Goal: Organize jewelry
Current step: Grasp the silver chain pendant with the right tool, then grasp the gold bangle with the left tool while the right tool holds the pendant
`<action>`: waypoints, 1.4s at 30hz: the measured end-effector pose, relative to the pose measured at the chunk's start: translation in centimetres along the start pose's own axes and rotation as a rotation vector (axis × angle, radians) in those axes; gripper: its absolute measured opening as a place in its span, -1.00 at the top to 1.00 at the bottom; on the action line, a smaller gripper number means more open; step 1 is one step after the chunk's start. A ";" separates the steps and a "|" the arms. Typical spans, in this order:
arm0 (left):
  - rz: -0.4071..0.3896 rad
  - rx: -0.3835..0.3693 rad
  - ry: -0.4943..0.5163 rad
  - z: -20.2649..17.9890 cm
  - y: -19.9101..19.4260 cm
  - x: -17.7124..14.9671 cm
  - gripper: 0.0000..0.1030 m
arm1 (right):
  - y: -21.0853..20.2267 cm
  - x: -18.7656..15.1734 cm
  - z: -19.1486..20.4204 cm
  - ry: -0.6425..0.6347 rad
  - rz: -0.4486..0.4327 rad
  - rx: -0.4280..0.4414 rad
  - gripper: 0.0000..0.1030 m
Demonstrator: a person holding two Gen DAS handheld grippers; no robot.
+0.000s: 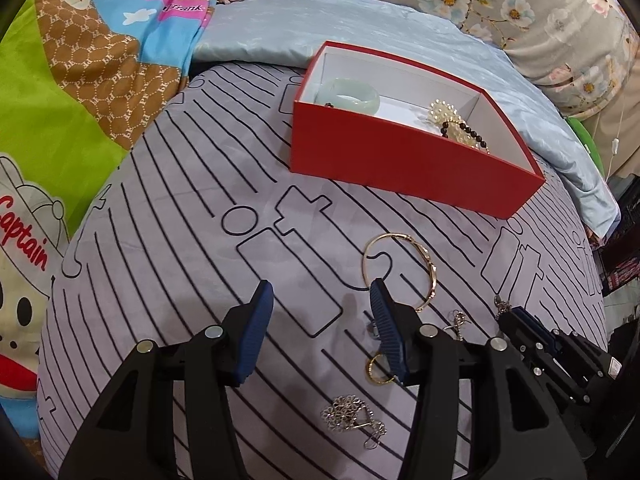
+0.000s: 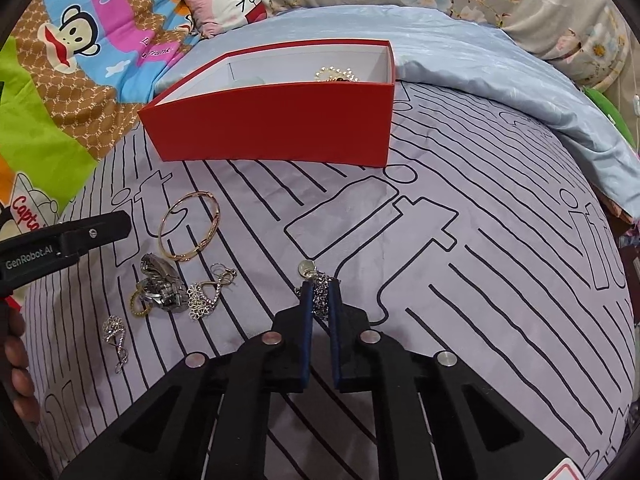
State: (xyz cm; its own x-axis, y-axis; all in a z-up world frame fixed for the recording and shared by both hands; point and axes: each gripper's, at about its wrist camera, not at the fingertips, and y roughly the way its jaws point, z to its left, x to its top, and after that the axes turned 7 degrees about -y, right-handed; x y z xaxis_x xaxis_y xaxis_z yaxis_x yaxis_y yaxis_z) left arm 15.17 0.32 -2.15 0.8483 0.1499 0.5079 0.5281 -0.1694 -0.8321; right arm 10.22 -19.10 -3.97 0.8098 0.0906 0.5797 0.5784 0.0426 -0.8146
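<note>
Collecting step: right gripper [image 2: 319, 300] clamped on a silver chain necklace [image 2: 318, 286] on the bed [image 2: 460, 280], next lift it over the near wall into the red box [image 2: 276, 120]; left gripper [image 1: 318, 320] spread apart above the gold bangle [image 1: 400, 272], holding nothing.

Matt red card box [image 1: 400, 168], shiny gold metal bangle [image 2: 188, 229], soft cloth bedsheet [image 2: 500, 280]

Left wrist: looking down its fingers, close over the bed [image 1: 168, 184].
Right wrist: looking likewise, from the right.
Shared: both are showing the box [image 1: 400, 168] [image 2: 272, 124] and bangle [image 1: 400, 272] [image 2: 190, 226].
</note>
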 end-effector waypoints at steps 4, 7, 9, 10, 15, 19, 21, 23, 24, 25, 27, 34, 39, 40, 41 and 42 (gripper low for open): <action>0.003 -0.006 0.017 -0.9 0.7 0.2 0.06 | -0.2 -0.1 -0.5 0.028 0.000 0.015 0.92; 0.010 -0.010 0.027 -1.5 1.6 0.4 0.07 | -0.6 -0.2 -0.9 0.045 -0.007 0.017 0.92; 0.017 -0.009 0.032 -1.9 2.1 0.5 0.11 | -0.9 -0.2 -1.1 0.052 -0.012 0.020 0.92; 0.017 -0.011 0.035 -2.0 2.4 0.5 0.14 | -1.0 -0.2 -1.2 0.055 -0.013 0.020 0.92; 0.024 -0.004 0.049 -2.7 3.4 0.7 0.40 | -1.3 -0.1 -1.6 0.064 -0.021 0.026 0.92; 0.013 0.007 0.060 -2.9 3.7 0.8 0.67 | -1.5 0.0 -1.6 0.066 -0.025 0.032 0.92; 0.008 0.010 0.069 -3.0 3.8 0.8 0.76 | -1.4 0.0 -1.7 0.068 -0.026 0.033 0.92; 0.005 0.011 0.075 -3.1 3.7 0.7 0.96 | -1.4 0.1 -1.8 0.071 -0.026 0.035 0.92; 0.007 0.008 0.078 -3.1 3.7 0.6 0.98 | -1.5 0.0 -1.9 0.073 -0.026 0.036 0.92; 0.007 0.007 0.078 -3.1 3.7 0.6 0.99 | -1.5 0.1 -1.9 0.074 -0.027 0.038 0.92; 0.014 -0.007 0.077 -3.1 3.6 0.6 0.99 | -1.7 0.1 -1.9 0.075 -0.030 0.038 0.92; -0.013 -0.047 0.062 -2.9 1.3 1.0 0.98 | -3.4 0.6 -2.3 0.079 -0.071 0.036 0.92; -0.051 -0.072 0.063 -2.9 -1.3 1.8 0.98 | -5.6 1.7 -2.6 0.080 -0.123 0.044 0.92; -0.062 -0.075 0.065 -3.0 -1.9 2.0 0.98 | -6.0 1.9 -2.7 0.078 -0.133 0.047 0.92; -0.071 -0.079 0.064 -3.0 -2.4 2.3 0.98 | -6.4 2.2 -2.7 0.074 -0.142 0.047 0.92; -0.080 -0.085 0.066 -3.0 -2.9 2.5 0.98 | -6.8 2.5 -2.7 0.069 -0.154 0.044 0.92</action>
State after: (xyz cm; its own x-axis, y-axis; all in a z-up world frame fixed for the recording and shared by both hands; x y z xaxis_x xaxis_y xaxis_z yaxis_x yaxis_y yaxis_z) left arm 15.91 -1.74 2.22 0.8023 0.1029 0.5880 0.5936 -0.2418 -0.7676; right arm 8.59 -21.80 3.11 0.7175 0.0108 0.6965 0.6927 0.0946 -0.7150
